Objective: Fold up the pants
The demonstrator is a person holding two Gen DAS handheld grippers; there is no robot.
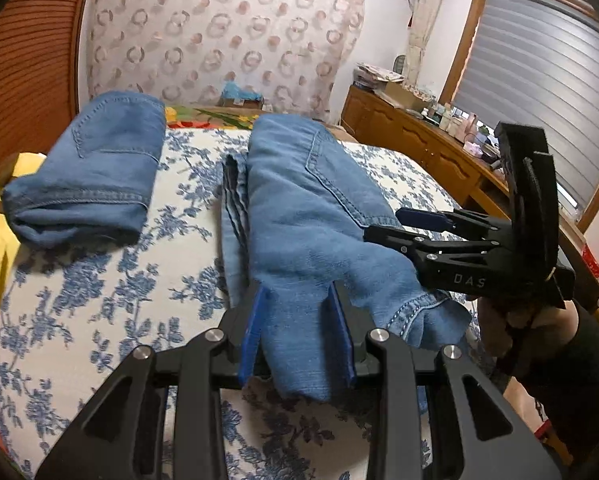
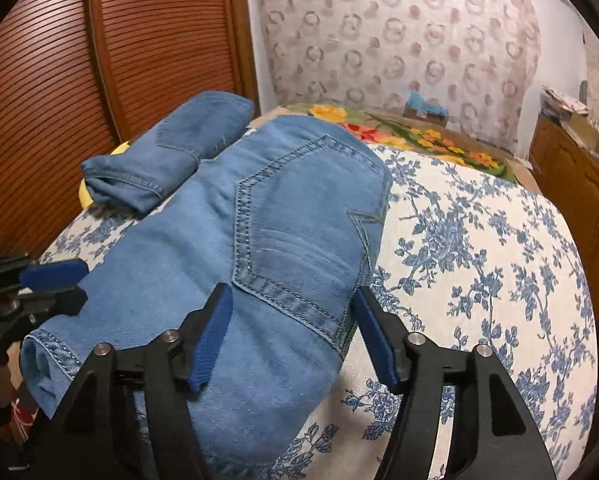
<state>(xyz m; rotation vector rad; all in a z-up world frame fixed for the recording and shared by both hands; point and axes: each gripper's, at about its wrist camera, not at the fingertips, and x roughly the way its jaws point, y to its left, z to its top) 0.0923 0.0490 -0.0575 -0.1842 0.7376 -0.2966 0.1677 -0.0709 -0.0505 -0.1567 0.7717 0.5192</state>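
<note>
- The pants (image 1: pixel 315 216), light blue denim jeans, are lying on the bed (image 1: pixel 99 288), whose cover is cream with a blue flower print.
- Their long axis is running from the near edge of the bed toward the patterned wall (image 1: pixel 219 32) at the far end, so the bundle is pointing away from both cameras.
- They are looking folded lengthwise: layered edges are showing along the side nearer the folded jeans (image 1: pixel 87 176), and a stitched back pocket (image 2: pixel 299 232) is facing up.
- In the right wrist view the pocket's stitching and some faded creases are showing clearly, and a hemmed end (image 2: pixel 47 356) is drooping over the near edge of the bed.
- The left gripper (image 1: pixel 299 328) is sitting at the near end of the pants with denim filling the space between its blue pads (image 1: pixel 253 332); the fingers are standing at a medium spread, and I cannot tell whether they are pressing the cloth or only straddling it.
- The right gripper (image 2: pixel 293 332) is hanging over the pocket area with its fingers spread wide; one pad is resting against the denim, the other is standing off the pants' edge above the bed cover.
- The folded jeans are lying as a separate, smaller stack on the bed, apart from the pants, on the side toward the wooden slatted door (image 2: pixel 59 80).
</note>
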